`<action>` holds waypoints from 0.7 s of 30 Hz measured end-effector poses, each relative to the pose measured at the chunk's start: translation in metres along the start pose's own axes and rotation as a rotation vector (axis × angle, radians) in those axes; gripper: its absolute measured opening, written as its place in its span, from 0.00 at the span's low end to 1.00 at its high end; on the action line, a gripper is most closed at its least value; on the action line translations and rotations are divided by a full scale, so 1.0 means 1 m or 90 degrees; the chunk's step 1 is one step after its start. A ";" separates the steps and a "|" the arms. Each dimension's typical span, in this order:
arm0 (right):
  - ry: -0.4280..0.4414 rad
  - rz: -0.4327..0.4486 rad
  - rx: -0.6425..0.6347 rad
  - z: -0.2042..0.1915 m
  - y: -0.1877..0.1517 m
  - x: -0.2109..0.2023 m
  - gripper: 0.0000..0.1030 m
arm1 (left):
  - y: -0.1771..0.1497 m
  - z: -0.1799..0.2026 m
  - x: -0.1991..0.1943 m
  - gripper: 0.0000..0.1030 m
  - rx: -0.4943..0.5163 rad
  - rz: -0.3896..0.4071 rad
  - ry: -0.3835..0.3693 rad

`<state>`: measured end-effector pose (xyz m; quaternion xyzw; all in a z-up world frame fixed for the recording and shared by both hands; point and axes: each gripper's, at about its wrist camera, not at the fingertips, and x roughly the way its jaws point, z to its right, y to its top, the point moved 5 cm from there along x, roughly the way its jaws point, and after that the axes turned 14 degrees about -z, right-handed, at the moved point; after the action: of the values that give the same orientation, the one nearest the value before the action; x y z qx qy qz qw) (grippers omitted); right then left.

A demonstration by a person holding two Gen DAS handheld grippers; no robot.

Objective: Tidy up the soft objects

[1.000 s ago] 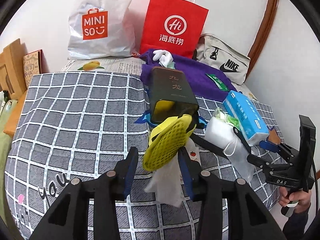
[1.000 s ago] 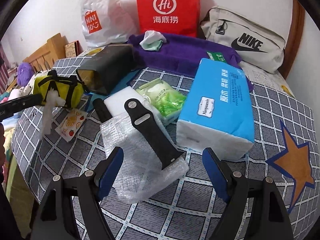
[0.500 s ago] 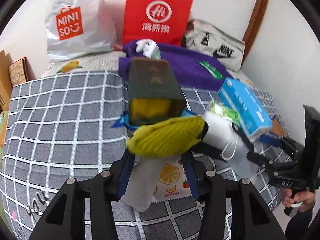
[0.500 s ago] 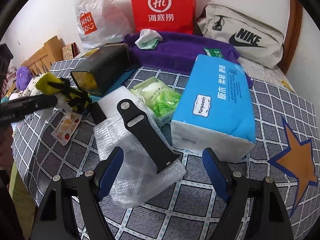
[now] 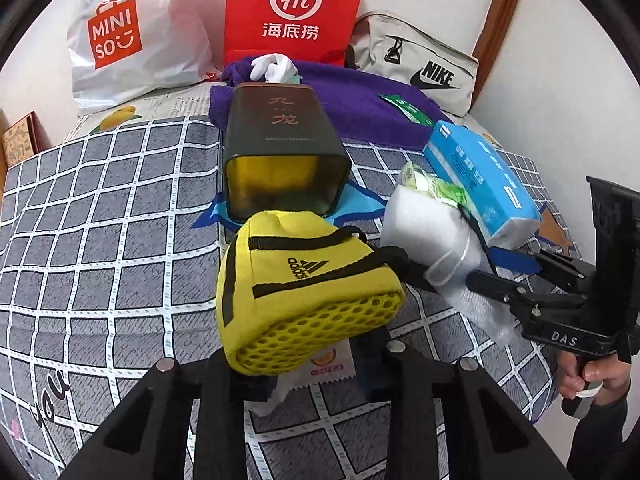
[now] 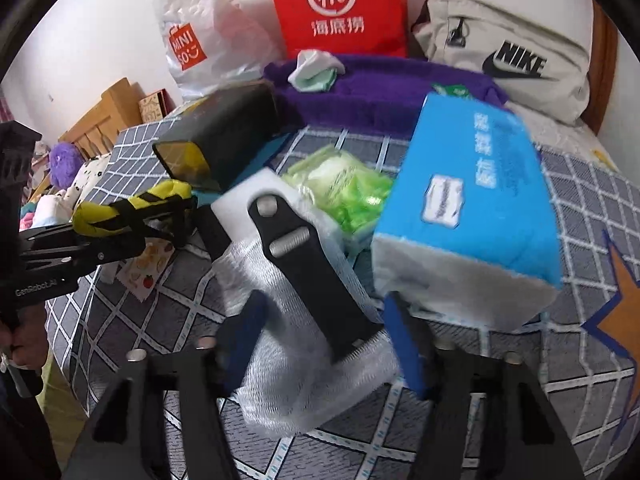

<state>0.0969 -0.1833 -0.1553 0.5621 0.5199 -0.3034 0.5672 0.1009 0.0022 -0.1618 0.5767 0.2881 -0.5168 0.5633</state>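
Observation:
My left gripper [image 5: 296, 360] is shut on a yellow Adidas mesh pouch [image 5: 304, 292] and holds it just in front of the open mouth of a dark tin box [image 5: 280, 156] lying on its side. The pouch hides the fingertips. In the right wrist view the pouch [image 6: 132, 208] hangs at the left. My right gripper [image 6: 320, 344] is open, its blue pads on either side of a bubble-wrap bundle [image 6: 304, 344] with a black strap [image 6: 312, 276] across it, without clamping it. A blue tissue pack [image 6: 472, 208] lies just to its right.
A checkered bed [image 5: 100, 220] carries everything. A green wipes pack [image 6: 344, 192], a white foam block [image 5: 420, 224] and a fruit-print sachet [image 6: 144, 268] lie around. A purple towel [image 5: 360, 100], Miniso bag [image 5: 132, 32], red paper bag [image 5: 292, 8] and Nike bag [image 5: 420, 68] stand behind.
My left gripper has carried the yellow pouch forward and turned it, logo side up, close to the tin's mouth. My right gripper has moved forward around the bubble-wrap bundle.

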 end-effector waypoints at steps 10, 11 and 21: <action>0.030 -0.012 -0.046 -0.016 -0.014 -0.018 0.23 | -0.004 -0.005 0.006 0.27 -0.016 -0.010 -0.014; 0.039 -0.016 -0.055 -0.020 -0.017 -0.021 0.23 | -0.005 -0.005 0.006 0.27 -0.015 -0.010 -0.013; 0.070 -0.023 -0.035 -0.019 -0.006 -0.020 0.41 | -0.009 -0.003 0.006 0.27 -0.017 -0.015 -0.019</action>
<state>0.0812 -0.1708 -0.1352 0.5523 0.5686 -0.2680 0.5475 0.0953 0.0051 -0.1708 0.5577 0.2934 -0.5282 0.5691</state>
